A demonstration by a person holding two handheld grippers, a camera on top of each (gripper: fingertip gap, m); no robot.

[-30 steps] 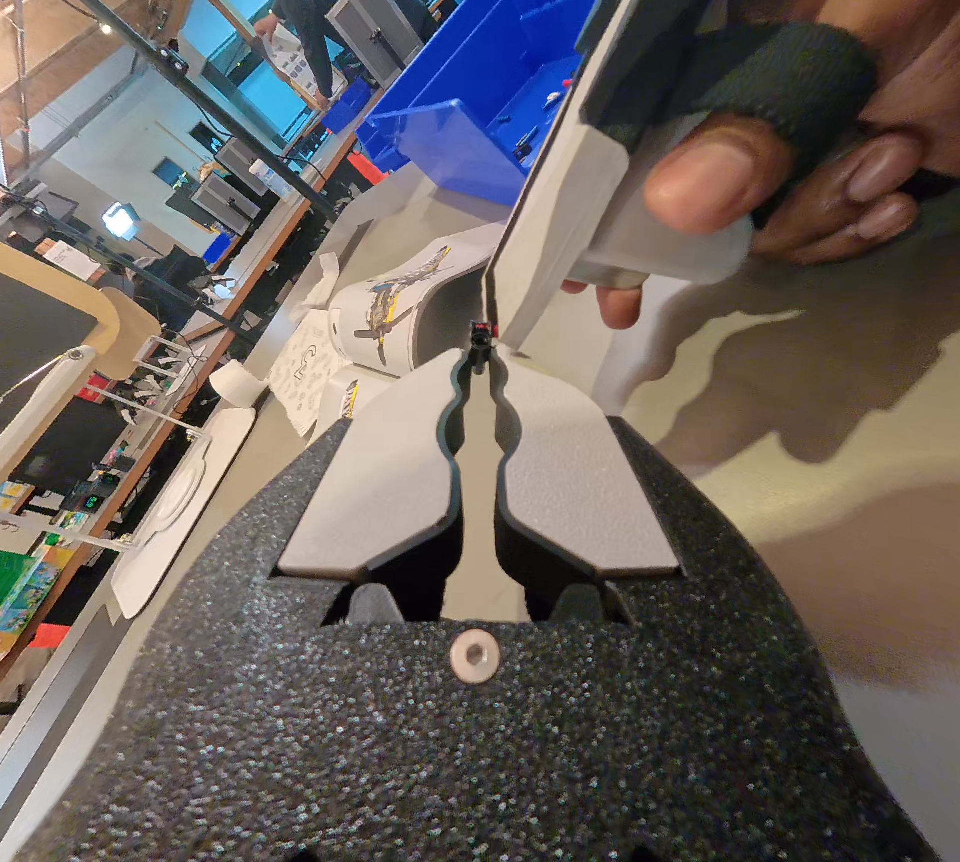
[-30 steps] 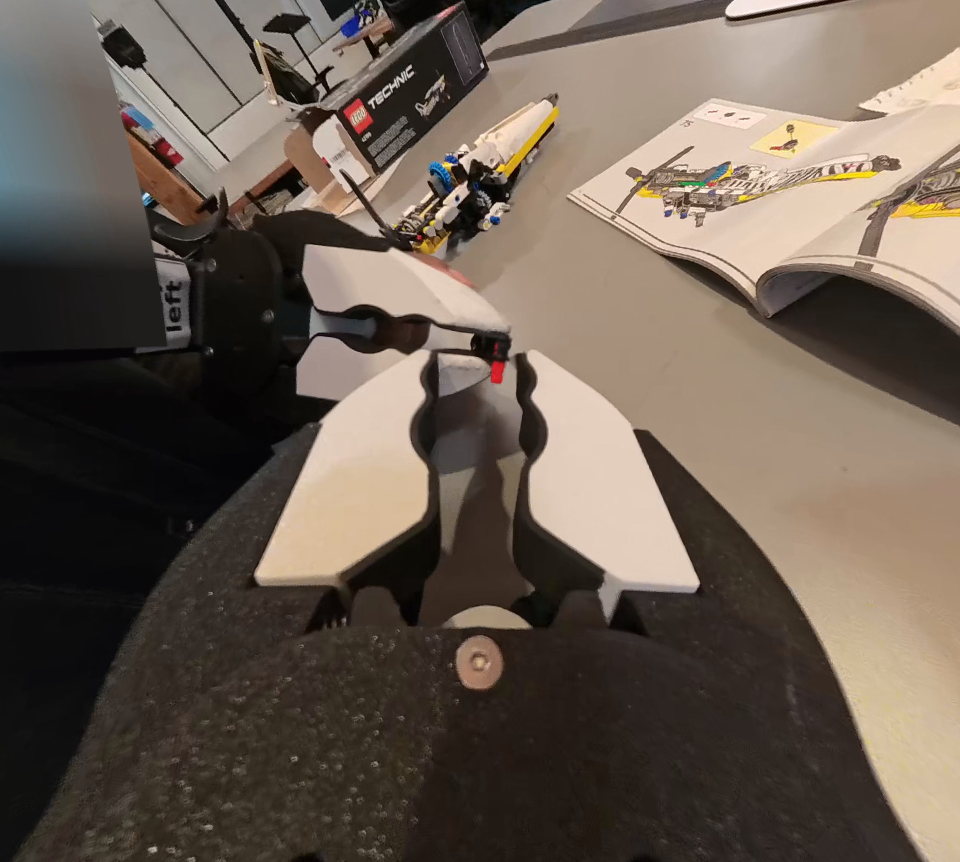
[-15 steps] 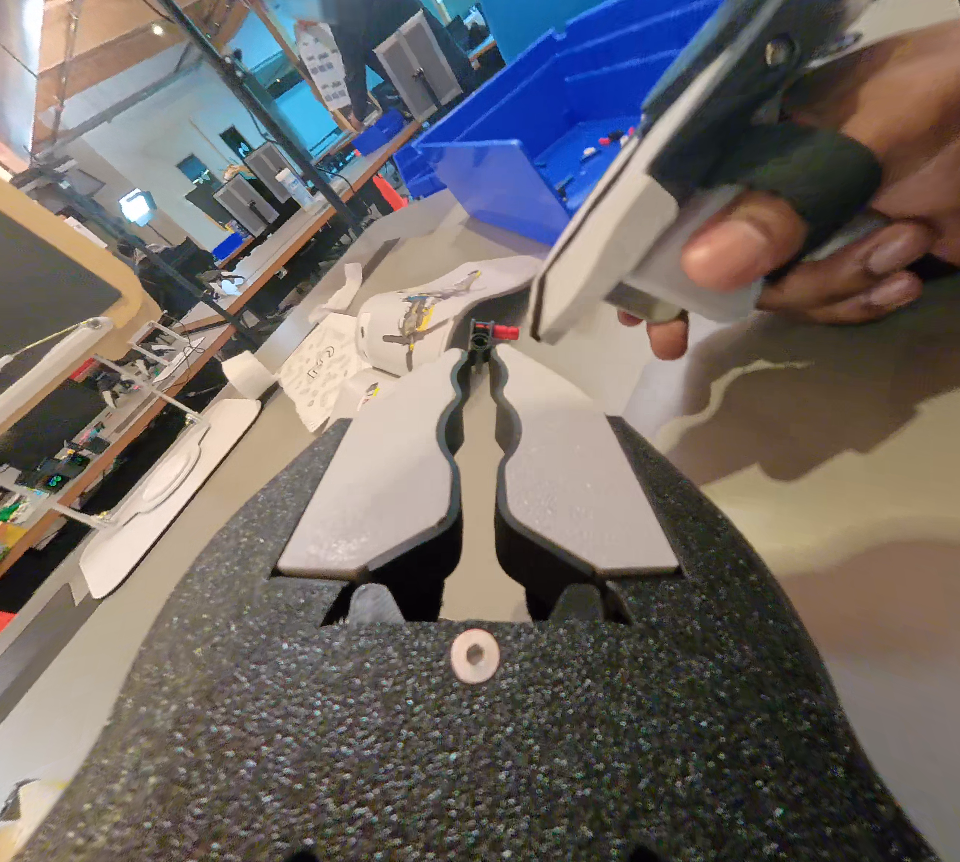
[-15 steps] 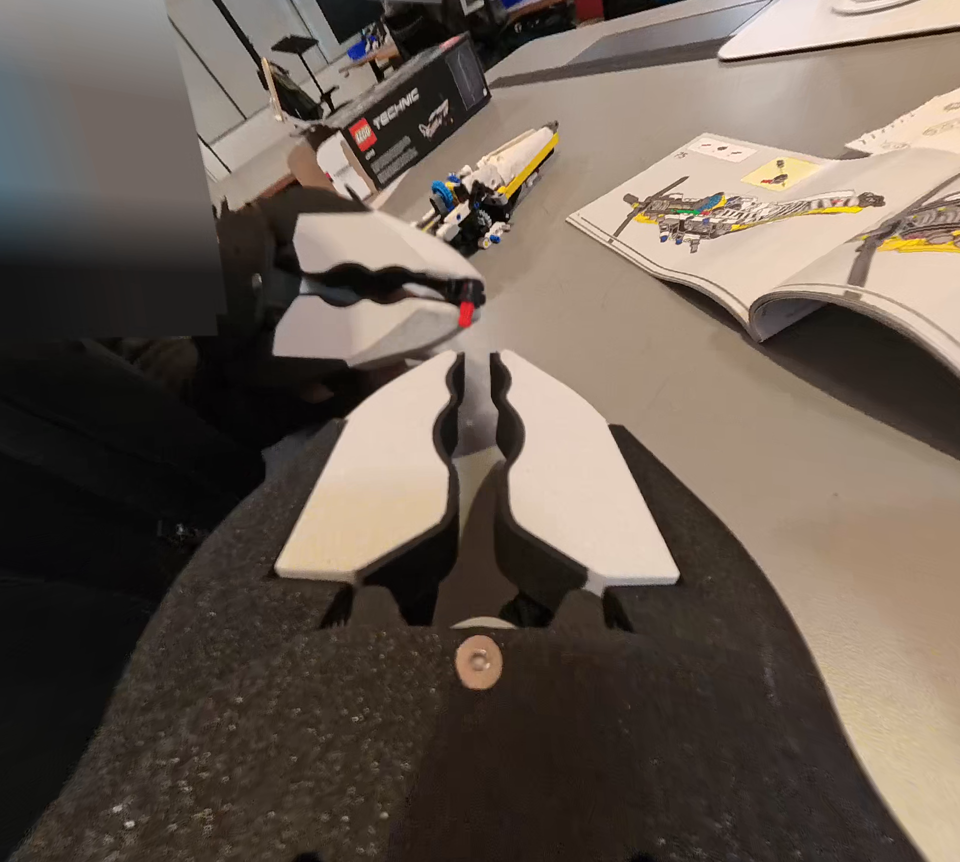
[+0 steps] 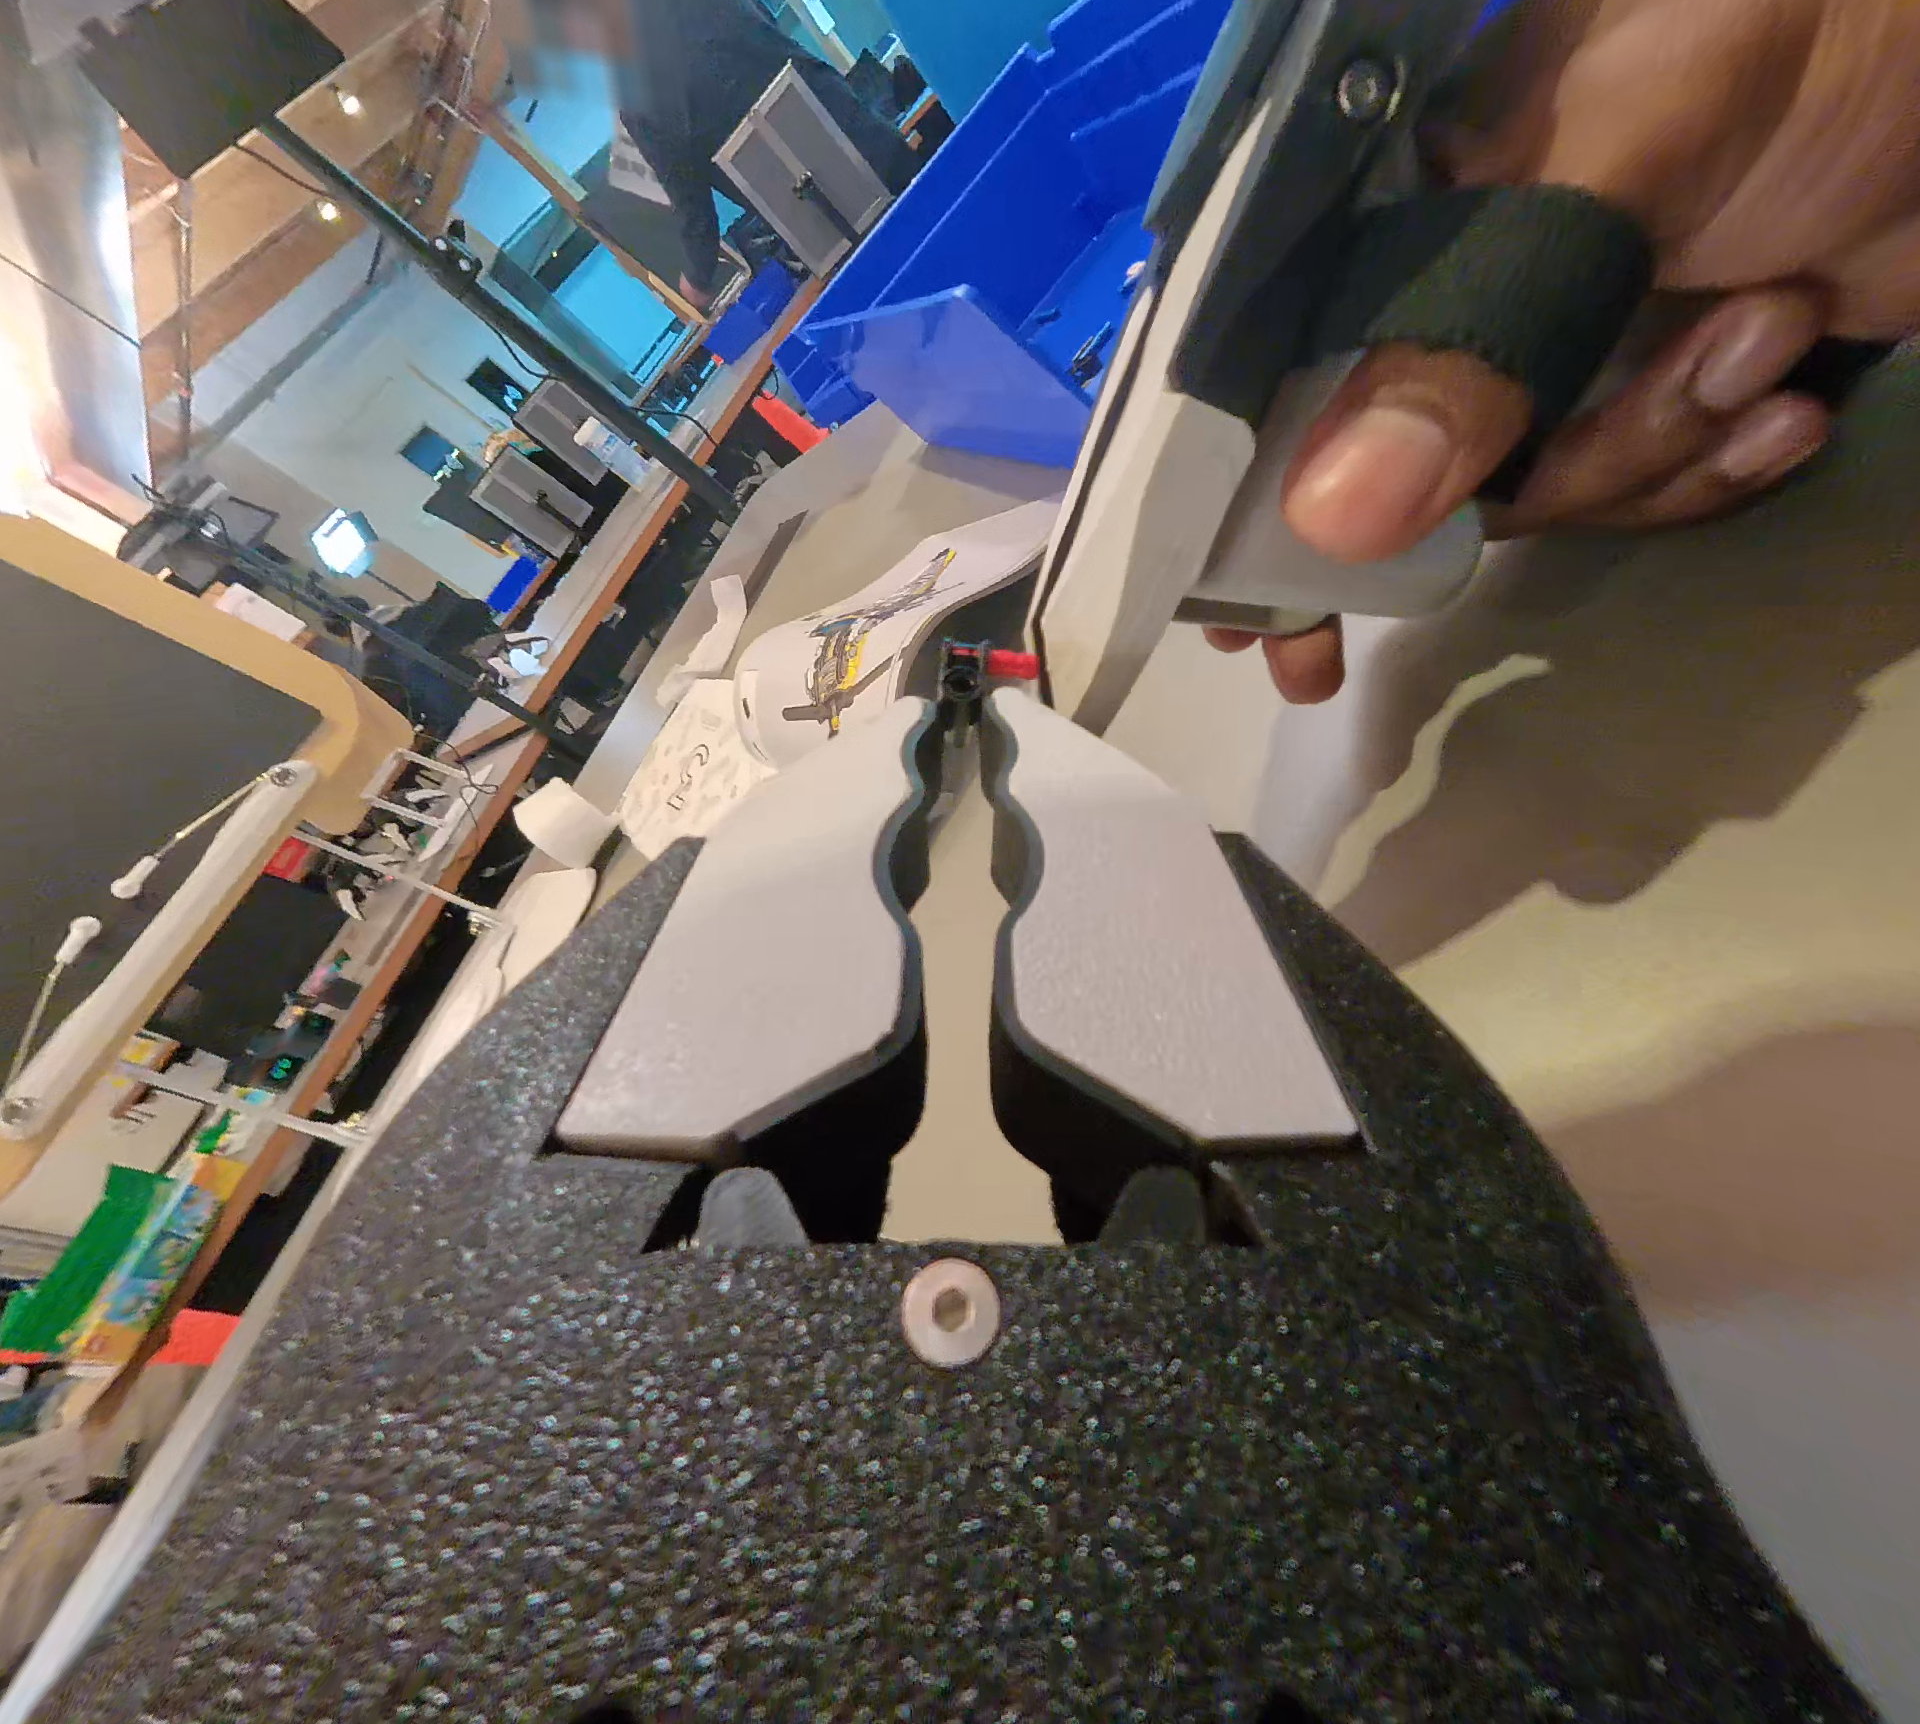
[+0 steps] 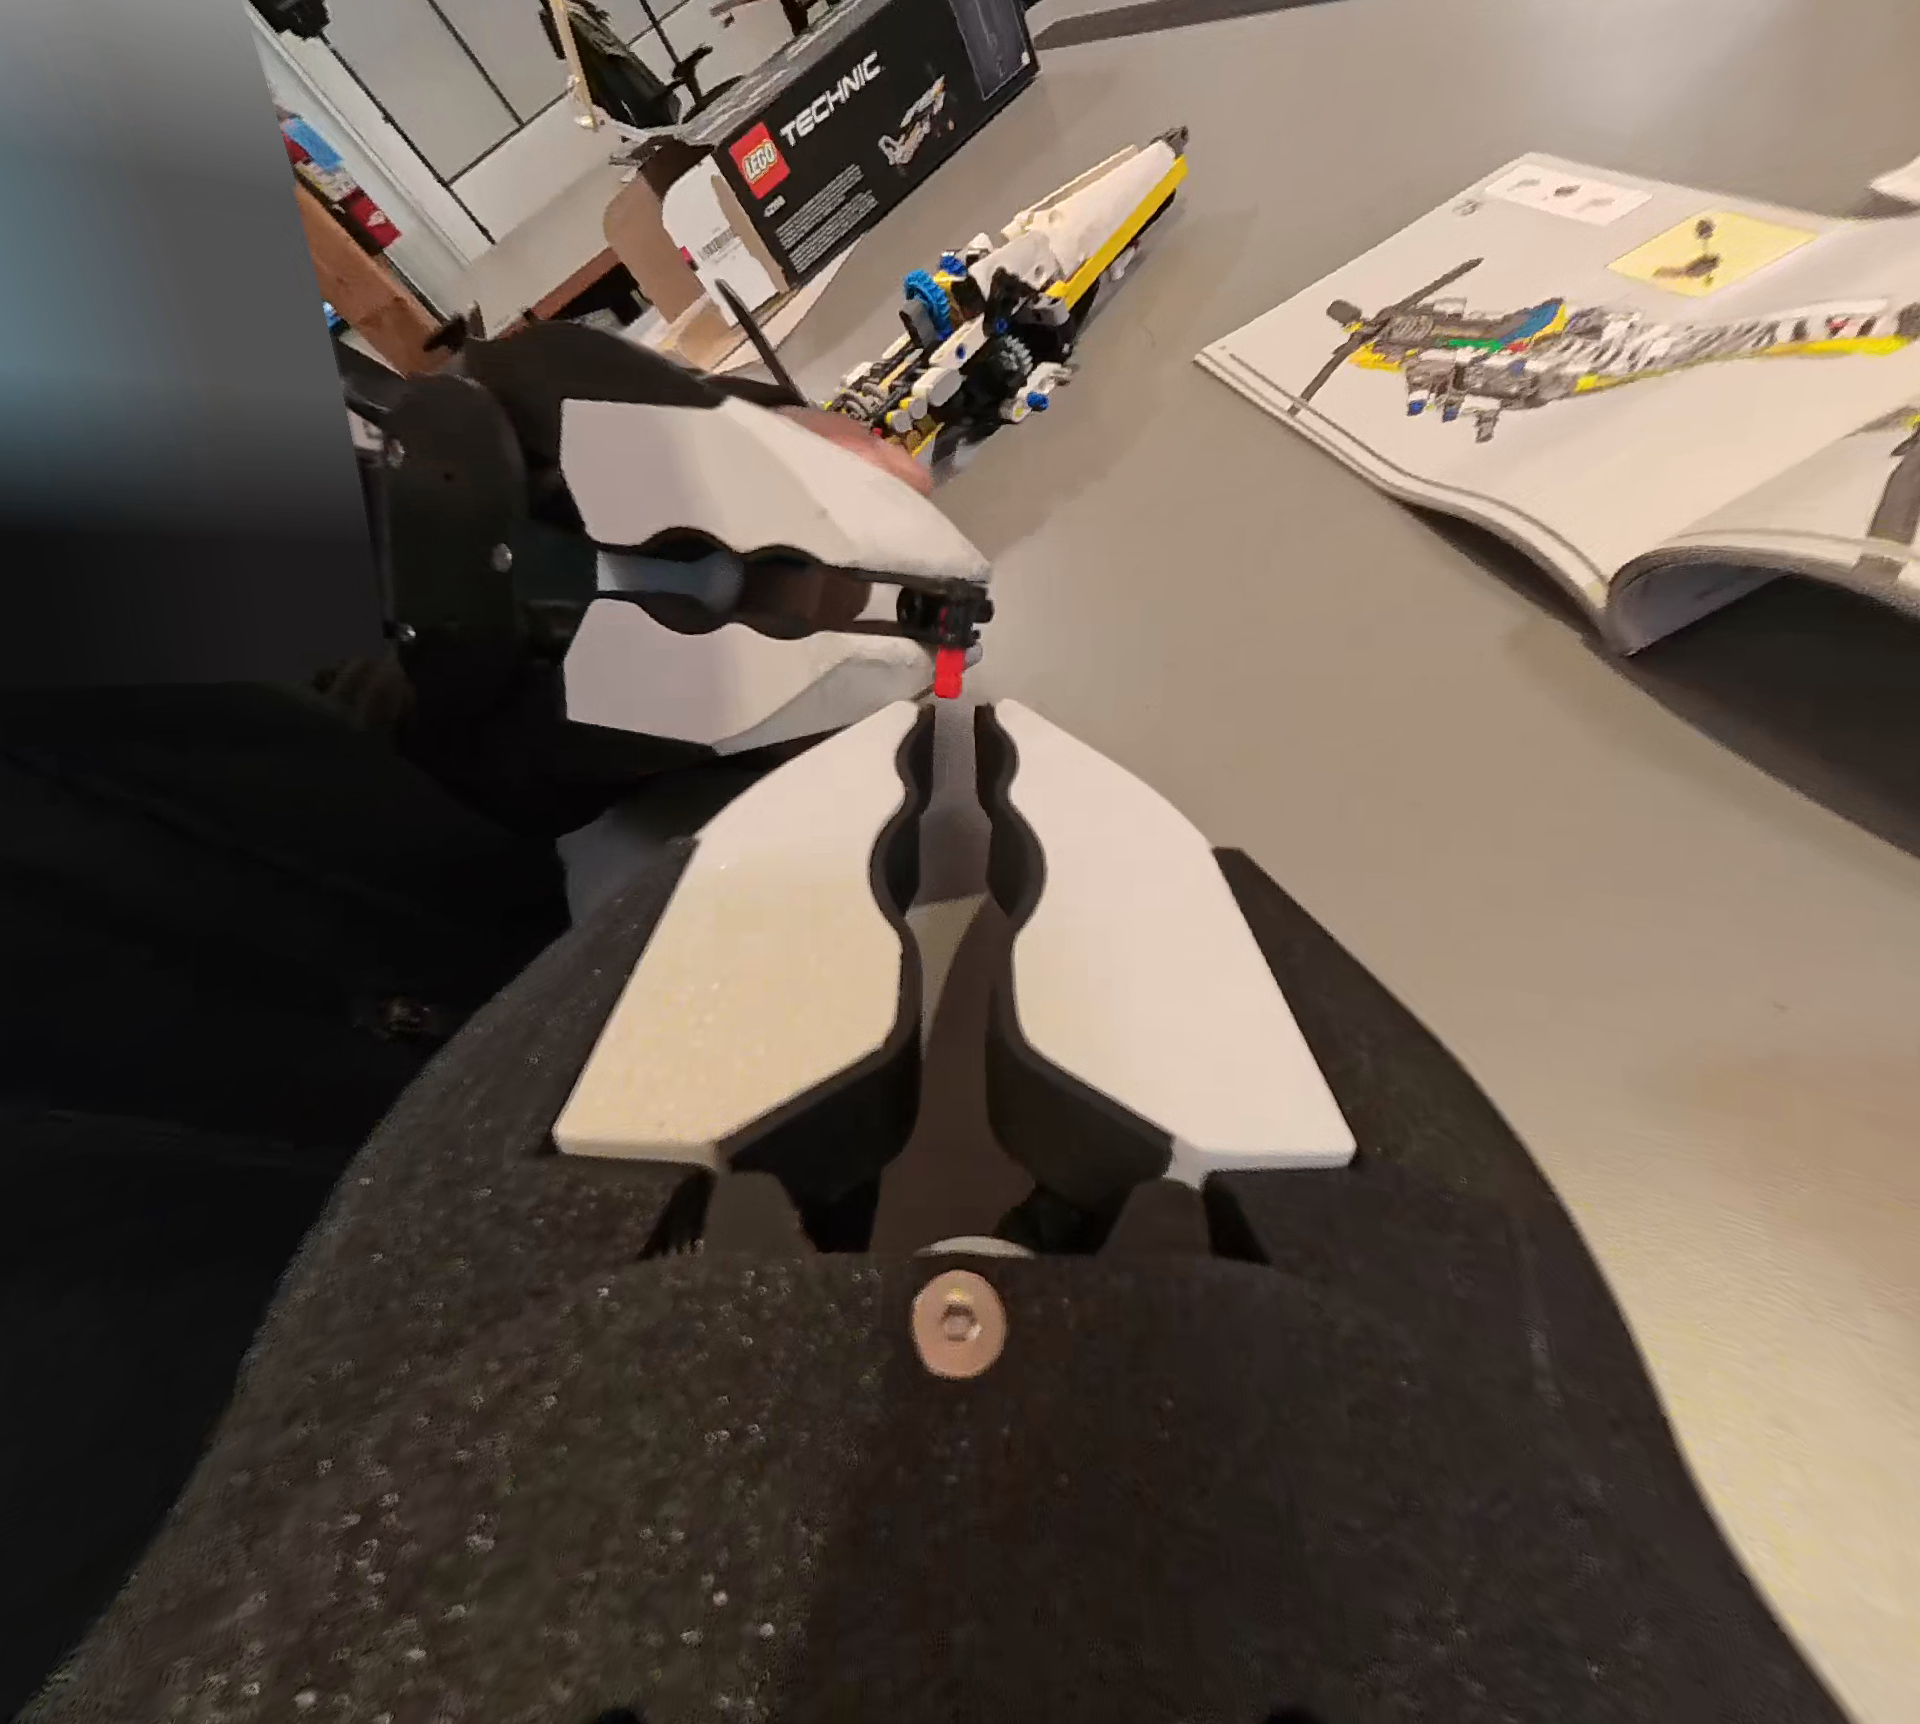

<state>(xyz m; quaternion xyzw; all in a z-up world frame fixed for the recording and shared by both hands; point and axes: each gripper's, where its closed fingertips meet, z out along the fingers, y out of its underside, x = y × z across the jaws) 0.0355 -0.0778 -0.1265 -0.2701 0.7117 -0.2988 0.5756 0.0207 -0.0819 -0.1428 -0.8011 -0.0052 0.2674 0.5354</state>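
Note:
My left gripper [image 5: 958, 716] is shut on a small black connector piece [image 5: 958, 682]. A short red pin [image 5: 1010, 662] sticks out of the piece's side. The right wrist view shows the same grip [image 6: 961, 625], with the black piece [image 6: 940, 612] between the pads and the red pin [image 6: 947, 672] pointing down. My right gripper [image 6: 951, 713] is closed to a thin slit and I see nothing between its tips. Its tips sit right at the free end of the red pin. The left wrist view shows it [image 5: 1044, 677] edge-on against the pin, held by a hand [image 5: 1558, 324].
An open instruction booklet [image 6: 1558, 386] lies on the grey table [image 6: 1351, 739] to the right. A partly built white and yellow model [image 6: 1018, 303] and a black box [image 6: 883, 116] lie farther back. Blue bins [image 5: 987, 324] stand beyond the booklet [image 5: 862, 646]. The grippers are tip to tip, or close to it.
My right gripper stood open around the red pin, then closed and drew back without it. It has now come back with its tips at the pin's end. My left gripper kept its hold.

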